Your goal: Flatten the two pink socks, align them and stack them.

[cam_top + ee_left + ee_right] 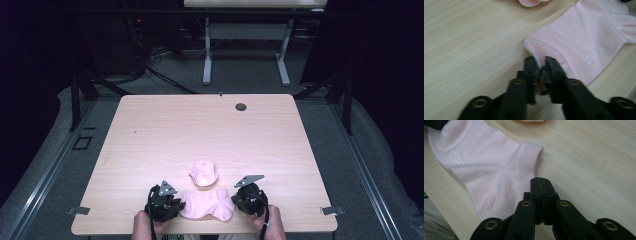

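Note:
A pale pink sock (206, 205) lies flat near the table's front edge, between my two grippers. A second pink sock (203, 173) sits bunched just beyond it. My left gripper (165, 202) is at the flat sock's left end. In the left gripper view its jaws (541, 62) stand a narrow gap apart, with the rounded edge of the sock (584, 42) right at their tips. My right gripper (250, 199) is at the sock's right end. In the right gripper view its jaws (541, 180) are pressed together on nothing, beside the ribbed cuff of the sock (486, 167).
The wooden table (210, 130) stretches away beyond the socks, with a small round cable hole (241, 106) near its far edge. Metal clamps (80, 210) (331, 210) sit at the front corners. Another table's legs (245, 65) stand on the floor behind.

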Tool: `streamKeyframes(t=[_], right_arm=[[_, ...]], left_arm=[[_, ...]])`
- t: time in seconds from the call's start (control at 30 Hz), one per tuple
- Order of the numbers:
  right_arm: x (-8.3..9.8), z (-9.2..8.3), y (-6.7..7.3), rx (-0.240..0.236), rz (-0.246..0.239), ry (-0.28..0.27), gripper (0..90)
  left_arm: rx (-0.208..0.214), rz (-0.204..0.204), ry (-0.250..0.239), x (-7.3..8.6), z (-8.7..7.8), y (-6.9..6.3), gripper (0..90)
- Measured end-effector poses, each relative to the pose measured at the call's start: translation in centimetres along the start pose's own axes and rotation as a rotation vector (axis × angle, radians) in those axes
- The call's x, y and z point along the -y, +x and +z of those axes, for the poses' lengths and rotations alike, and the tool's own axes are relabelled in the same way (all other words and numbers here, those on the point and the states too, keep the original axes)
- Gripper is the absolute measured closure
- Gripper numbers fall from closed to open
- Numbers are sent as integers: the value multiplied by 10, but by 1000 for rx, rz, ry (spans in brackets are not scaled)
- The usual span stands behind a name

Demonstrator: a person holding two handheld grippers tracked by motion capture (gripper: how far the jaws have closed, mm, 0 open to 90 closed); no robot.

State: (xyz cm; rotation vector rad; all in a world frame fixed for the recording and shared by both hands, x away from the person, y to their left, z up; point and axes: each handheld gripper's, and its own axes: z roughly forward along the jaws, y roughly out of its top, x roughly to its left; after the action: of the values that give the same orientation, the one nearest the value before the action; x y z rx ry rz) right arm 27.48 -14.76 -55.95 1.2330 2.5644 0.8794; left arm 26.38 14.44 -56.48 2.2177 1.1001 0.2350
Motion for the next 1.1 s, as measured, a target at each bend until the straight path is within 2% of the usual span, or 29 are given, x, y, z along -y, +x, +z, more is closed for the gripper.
streamKeyframes(t=[0.1, 0.2, 0.23, 0.3, 0.33, 0.4, 0.47, 0.57, 0.6, 0.77, 0.87, 0.9, 0.97, 1.1], right_arm=[[3, -6, -6, -20, 17, -53, 713], [10, -14, -18, 6, 34, -102, 516], [13, -16, -21, 36, 50, -118, 442], [19, -19, -31, 51, 77, -132, 298], [23, -20, -36, 78, 84, -133, 256], [31, -20, -46, 97, 113, -136, 183], [38, -20, -54, 124, 133, -131, 151], [46, -19, -66, 157, 158, -135, 147], [48, -19, -69, 166, 155, -134, 152], [52, -20, -80, 206, 154, -162, 153], [57, -17, -81, 227, 149, -206, 162], [56, -17, -80, 243, 145, -207, 161], [56, -15, -80, 245, 143, -211, 154], [56, -16, -80, 248, 147, -206, 162]], left_arm=[[-22, 6, -19, -8, -3, 3, 577], [-36, 4, -23, -20, -3, 7, 454], [-29, 7, -21, -24, -2, 8, 448], [-24, 6, -27, -32, 1, 10, 417], [-16, 8, -25, -37, 4, 11, 412], [-3, 6, -17, -44, 9, 14, 402], [4, 10, -10, -52, 14, 15, 408], [11, 18, -3, -65, 20, 17, 450], [11, 14, 2, -69, 22, 17, 472], [18, 46, 30, -92, 33, 15, 550], [11, 68, 60, -102, 42, 13, 586], [11, 74, 76, -104, 47, 14, 608], [15, 78, 108, -105, 55, 16, 660], [18, 95, 100, -105, 57, 13, 834]])
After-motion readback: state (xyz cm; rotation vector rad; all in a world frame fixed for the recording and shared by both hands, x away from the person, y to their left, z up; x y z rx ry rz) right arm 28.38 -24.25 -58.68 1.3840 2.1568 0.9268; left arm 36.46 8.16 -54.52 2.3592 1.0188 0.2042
